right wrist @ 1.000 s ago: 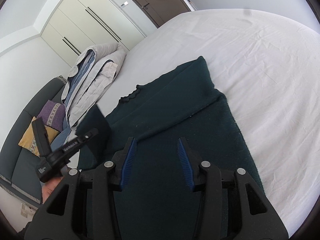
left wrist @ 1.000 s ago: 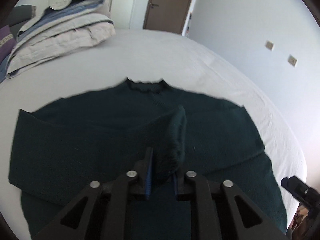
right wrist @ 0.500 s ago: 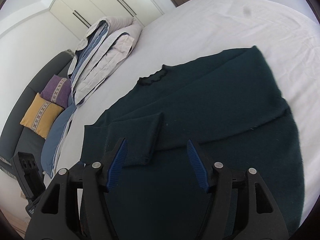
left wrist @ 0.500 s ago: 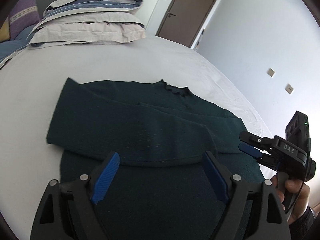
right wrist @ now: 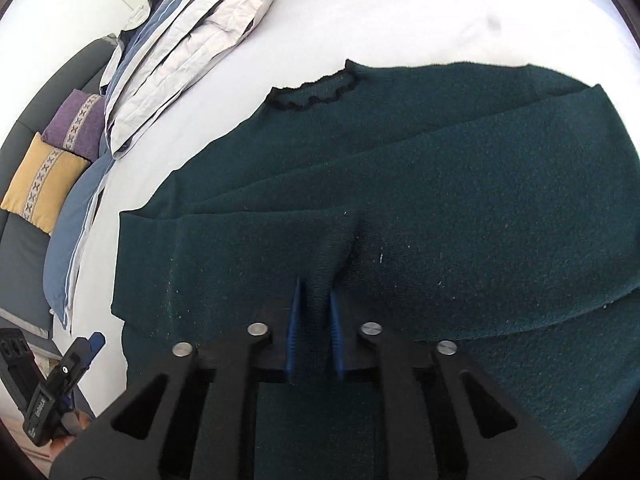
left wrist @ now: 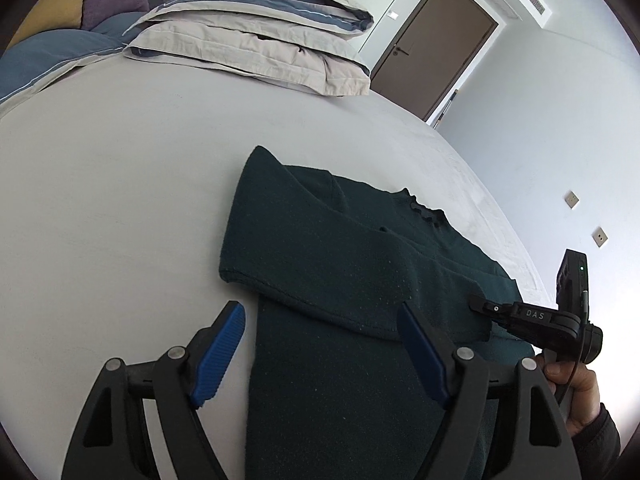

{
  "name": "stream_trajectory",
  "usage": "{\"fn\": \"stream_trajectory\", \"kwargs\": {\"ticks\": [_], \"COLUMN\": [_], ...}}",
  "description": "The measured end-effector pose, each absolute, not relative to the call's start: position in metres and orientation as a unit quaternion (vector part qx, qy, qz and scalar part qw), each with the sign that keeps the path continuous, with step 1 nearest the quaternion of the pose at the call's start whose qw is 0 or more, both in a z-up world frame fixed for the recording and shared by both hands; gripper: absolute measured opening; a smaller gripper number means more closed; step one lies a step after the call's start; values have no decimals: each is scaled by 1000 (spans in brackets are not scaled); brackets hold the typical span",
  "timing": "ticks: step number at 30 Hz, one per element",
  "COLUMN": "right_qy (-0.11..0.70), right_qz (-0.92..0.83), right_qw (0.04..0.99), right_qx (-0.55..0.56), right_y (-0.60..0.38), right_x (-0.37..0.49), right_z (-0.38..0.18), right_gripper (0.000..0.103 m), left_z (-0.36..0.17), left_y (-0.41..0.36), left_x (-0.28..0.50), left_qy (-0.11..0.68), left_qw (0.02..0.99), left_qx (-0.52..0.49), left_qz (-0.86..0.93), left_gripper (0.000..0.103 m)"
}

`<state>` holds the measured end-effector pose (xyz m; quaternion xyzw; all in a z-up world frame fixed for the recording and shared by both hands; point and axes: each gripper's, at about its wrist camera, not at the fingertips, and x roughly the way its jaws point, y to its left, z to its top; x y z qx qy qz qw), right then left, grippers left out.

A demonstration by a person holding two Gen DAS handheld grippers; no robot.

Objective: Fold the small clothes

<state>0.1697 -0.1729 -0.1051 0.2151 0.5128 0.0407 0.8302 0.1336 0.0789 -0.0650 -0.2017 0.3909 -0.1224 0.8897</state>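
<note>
A dark green sweater [left wrist: 340, 264] lies flat on the white bed [left wrist: 120, 200], both sleeves folded across its body, frilled collar [right wrist: 316, 92] at the far side. My left gripper [left wrist: 320, 340] is open and empty, hovering over the sweater's left edge near the folded sleeve. My right gripper [right wrist: 316, 312] is shut on a pinch of the sweater [right wrist: 440, 200] at the end of the folded left sleeve, in the middle of the body. The right gripper also shows at the right of the left wrist view [left wrist: 480, 304], low on the cloth.
A stack of grey and blue pillows [left wrist: 260, 32] lies at the head of the bed. A sofa with purple and yellow cushions [right wrist: 52, 160] stands beyond the bed's left side. A brown door [left wrist: 432, 48] is in the far wall.
My left gripper let go of the sleeve, opened and drew back to the left edge. My right gripper came down onto the sweater and closed on the fabric.
</note>
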Motion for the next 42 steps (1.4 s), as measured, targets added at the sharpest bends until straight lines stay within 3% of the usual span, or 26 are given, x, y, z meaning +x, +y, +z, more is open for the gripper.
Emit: {"fn": "stream_trajectory", "kwargs": {"ticks": [7,13,19,20,23,25,30,42], "right_qy": [481,508,504,503,501,501,508,490], "right_qz": [42,25,26,26,25,23,9,-35], "right_qw": [859,846,846,846,847,848,849,858], "right_qx": [173,159,174,175,174,171,147,153], "right_y": [-198,-226,-237,-238,-239,-238,-232,-238], "right_x": [174,181,177,177,182,185,191,199], "right_z": [-64,-84,-101,-104,-109,-110,-115,-128], "right_gripper": [6,6,7,7,7,7,7,6], "left_z": [-52,-53,-79,-85,-103,-106,-108,-116], "left_y": [98,109,102,99,92,84,77,82], "left_x": [155,211,285,294,312,313,313,294], "left_qy": [374,387,446,458,482,479,469,440], "left_qw": [899,898,875,869,857,863,872,889], "left_qx": [-203,-196,-180,-176,-170,-151,-132,-122], "left_qz": [-103,-71,-58,-59,-61,-58,-55,-40], "left_gripper": [80,80,71,69,49,45,16,12]}}
